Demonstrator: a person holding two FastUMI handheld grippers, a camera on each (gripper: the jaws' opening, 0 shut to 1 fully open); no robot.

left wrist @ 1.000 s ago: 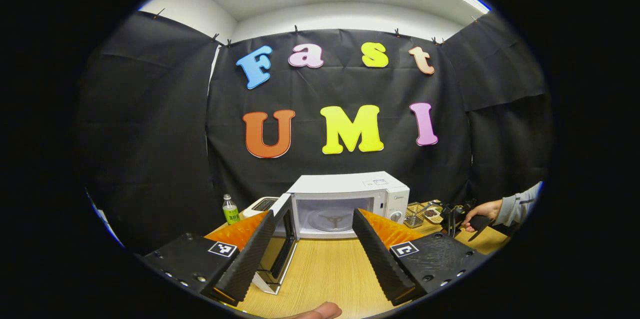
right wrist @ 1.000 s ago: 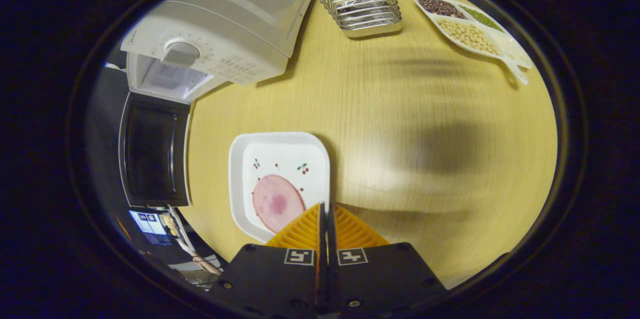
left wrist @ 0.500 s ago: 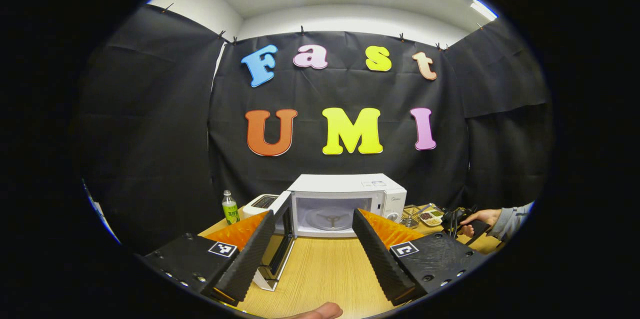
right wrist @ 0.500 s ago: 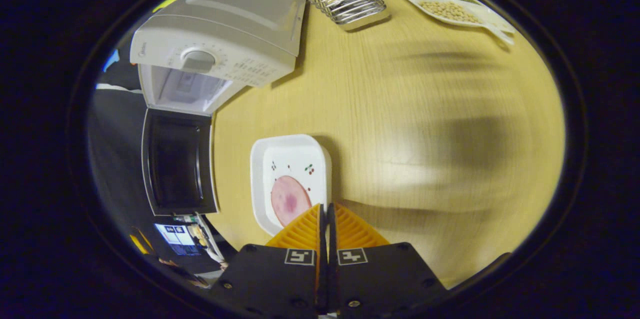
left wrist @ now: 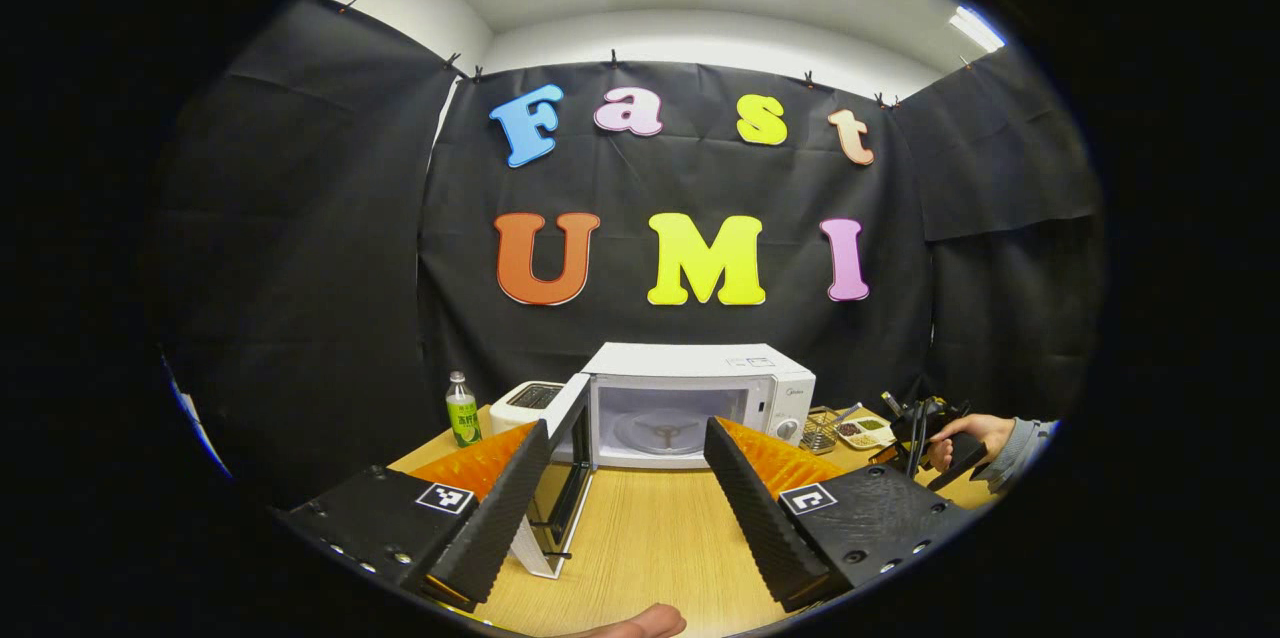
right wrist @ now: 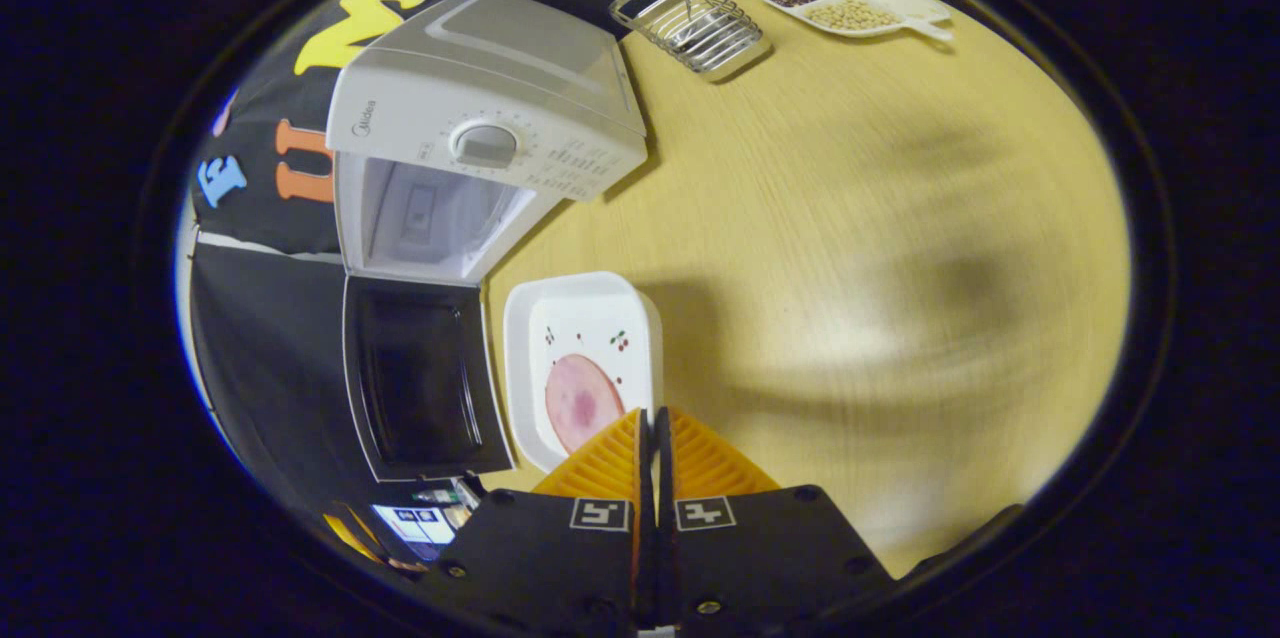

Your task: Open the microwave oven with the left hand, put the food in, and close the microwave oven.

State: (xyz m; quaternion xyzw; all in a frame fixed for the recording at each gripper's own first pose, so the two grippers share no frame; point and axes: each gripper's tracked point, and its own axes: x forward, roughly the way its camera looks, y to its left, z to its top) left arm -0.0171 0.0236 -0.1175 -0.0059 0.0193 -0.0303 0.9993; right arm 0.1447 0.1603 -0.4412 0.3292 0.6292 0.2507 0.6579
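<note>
- Since a second ago the white plate (right wrist: 583, 318) with its ham slice (right wrist: 583, 401), pinched at its edge by the right gripper (right wrist: 655, 415), has drawn nearer the microwave (right wrist: 470, 133), whose open door (right wrist: 425, 378) sits at nine o'clock;
- left gripper (left wrist: 618, 453) holds its jaws wide apart, empty, the microwave cavity at twelve o'clock.

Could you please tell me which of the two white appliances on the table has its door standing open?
The microwave oven, with its door swung out leftwards; the smaller toaster beside it has no door.
</note>
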